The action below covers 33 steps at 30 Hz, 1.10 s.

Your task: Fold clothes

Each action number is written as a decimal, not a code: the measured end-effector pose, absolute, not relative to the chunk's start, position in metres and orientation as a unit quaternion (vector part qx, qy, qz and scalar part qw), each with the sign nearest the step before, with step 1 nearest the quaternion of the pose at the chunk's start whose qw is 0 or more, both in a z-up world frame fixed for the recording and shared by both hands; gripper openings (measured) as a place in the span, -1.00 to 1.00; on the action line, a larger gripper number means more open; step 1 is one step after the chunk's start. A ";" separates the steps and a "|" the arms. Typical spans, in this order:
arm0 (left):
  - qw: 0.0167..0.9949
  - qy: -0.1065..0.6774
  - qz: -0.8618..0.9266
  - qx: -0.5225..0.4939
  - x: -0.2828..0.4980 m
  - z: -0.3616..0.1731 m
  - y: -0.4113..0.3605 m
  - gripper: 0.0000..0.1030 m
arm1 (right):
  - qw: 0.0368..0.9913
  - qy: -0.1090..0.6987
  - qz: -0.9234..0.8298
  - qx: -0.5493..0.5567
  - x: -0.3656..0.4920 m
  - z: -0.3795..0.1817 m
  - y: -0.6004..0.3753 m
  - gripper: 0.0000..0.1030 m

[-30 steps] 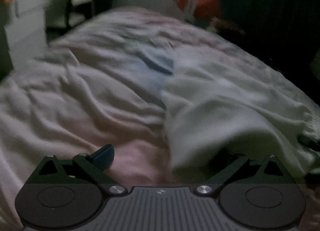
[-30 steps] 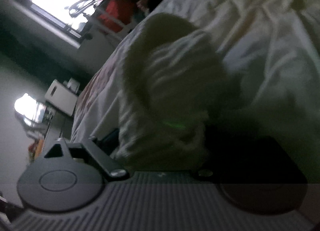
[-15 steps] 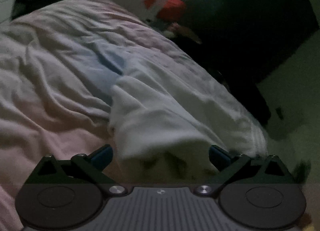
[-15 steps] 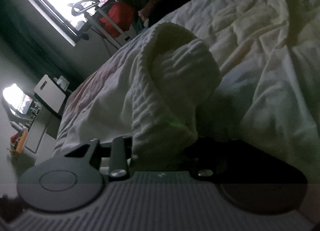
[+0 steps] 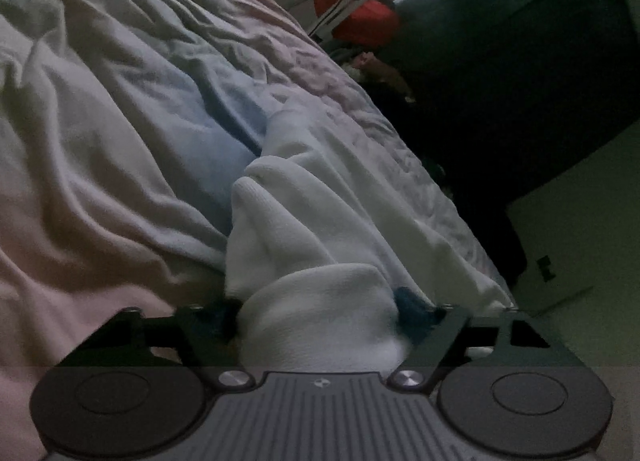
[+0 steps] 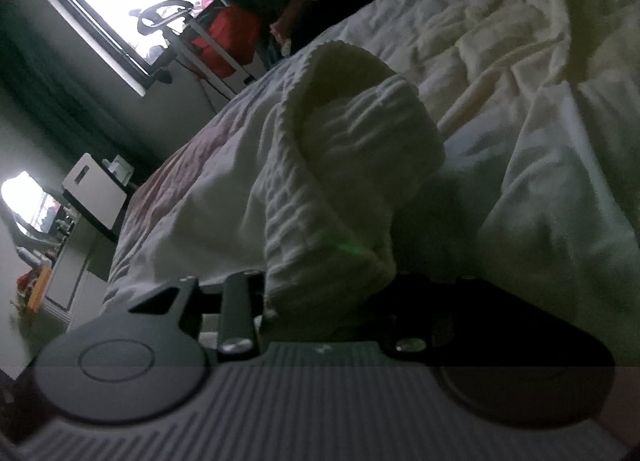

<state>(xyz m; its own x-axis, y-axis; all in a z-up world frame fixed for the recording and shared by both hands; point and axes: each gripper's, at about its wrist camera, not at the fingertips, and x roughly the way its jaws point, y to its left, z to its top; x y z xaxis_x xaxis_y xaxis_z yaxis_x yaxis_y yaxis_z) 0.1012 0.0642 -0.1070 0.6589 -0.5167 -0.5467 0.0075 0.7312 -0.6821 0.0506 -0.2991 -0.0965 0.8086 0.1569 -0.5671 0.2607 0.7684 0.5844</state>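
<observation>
White knit garment (image 5: 304, 221) lies bunched on the bed (image 5: 100, 165); left gripper (image 5: 320, 313) jaws are closing around one fold, right gripper (image 6: 324, 293) clamps another, ready for lifting.

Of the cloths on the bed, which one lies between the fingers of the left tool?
The white knitted garment, bunched between the closing fingers of the left tool. The light blue cloth and the pinkish bedcover lie farther away, untouched.

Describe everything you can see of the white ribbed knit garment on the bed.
The white ribbed knit garment looks soft and thick, lying rumpled along the wrinkled pale bedcover. One bunched end sits between the closing jaws of the left gripper. Another ribbed, cuff-like end stands folded over, pinched in the right gripper.
</observation>
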 end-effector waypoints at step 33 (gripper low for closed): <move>0.874 0.309 -0.321 -0.196 0.279 0.046 -0.359 -0.37 | 0.862 0.193 -0.213 0.417 0.092 0.032 -0.621 -0.28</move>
